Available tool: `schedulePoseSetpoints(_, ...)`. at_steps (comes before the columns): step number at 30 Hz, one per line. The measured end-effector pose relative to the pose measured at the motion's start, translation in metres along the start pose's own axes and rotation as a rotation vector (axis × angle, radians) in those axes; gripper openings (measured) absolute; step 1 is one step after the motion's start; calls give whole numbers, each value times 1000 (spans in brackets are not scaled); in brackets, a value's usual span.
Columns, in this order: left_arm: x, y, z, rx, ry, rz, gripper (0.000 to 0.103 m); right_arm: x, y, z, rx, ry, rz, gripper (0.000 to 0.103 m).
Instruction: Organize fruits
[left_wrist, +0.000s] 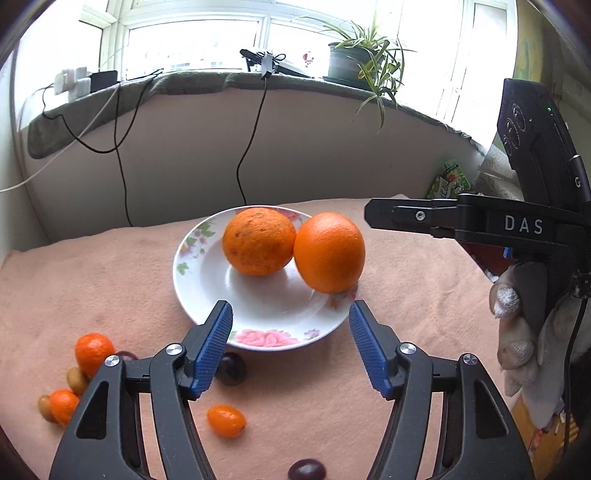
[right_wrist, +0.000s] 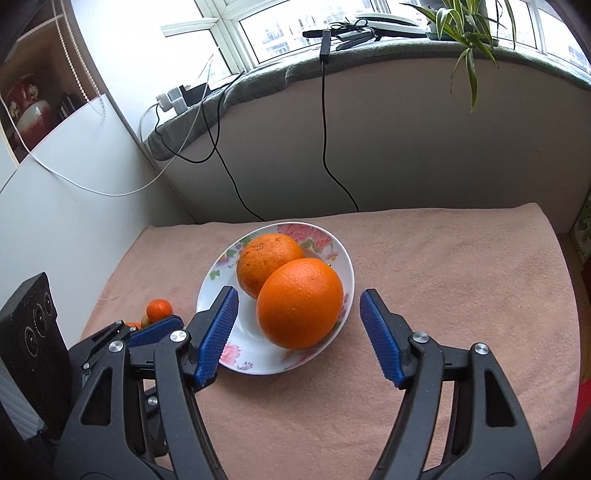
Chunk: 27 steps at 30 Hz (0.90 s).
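Two big oranges sit together in the flowered plate, touching each other. The rough orange with the dull, speckled skin lies toward the 11 o'clock part of the plate, and the smooth orange leans on the rim at about 3 o'clock. Both look heavy and firm, with a round, somewhat slippery skin, so I think they are best taken across the widest middle, not near the top where the pads would slide off. The plate is ceramic and can break or tip, and the smooth orange so near the edge could roll out if it is pushed.

More fruits wait outside on the pink cloth that covers the surface. At 7 o'clock from the plate there is a cluster of small mandarins, at 6 o'clock a kumquat, and just under the rim a dark plum. These are light and soft; a gentle pinch is enough, too much would bruise them.

The left gripper hovers over the near rim of the plate with jaws spread and nothing between them. The right gripper is above the smooth orange, jaws also spread wide on both sides of it, not touching.
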<state>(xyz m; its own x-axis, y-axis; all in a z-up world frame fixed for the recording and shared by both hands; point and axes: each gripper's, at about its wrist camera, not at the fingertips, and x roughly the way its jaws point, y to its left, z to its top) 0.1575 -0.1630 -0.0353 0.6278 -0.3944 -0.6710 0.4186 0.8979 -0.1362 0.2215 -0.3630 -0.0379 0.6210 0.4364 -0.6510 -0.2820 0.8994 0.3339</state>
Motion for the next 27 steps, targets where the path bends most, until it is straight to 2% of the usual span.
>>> schedulePoseSetpoints(8,-39,46,-27,-67,-18,76,66,-18,28,-34,-41,-51,5,71)
schedulePoseSetpoints(11,-52,61,-36,-87,-27,116,66,-24,38,-47,-57,-58,0,87)
schedulePoseSetpoints(17,-73,88,-56,-132,-31,153,66,-34,65,-83,-148,-73,-54,87)
schedulePoseSetpoints(25,-70,86,-72,-139,-20,104,65,-37,79,-118,-133,-69,-18,87)
schedulePoseSetpoints(27,-67,82,-73,-137,-12,76,58,-33,81,-122,-131,-60,-11,85)
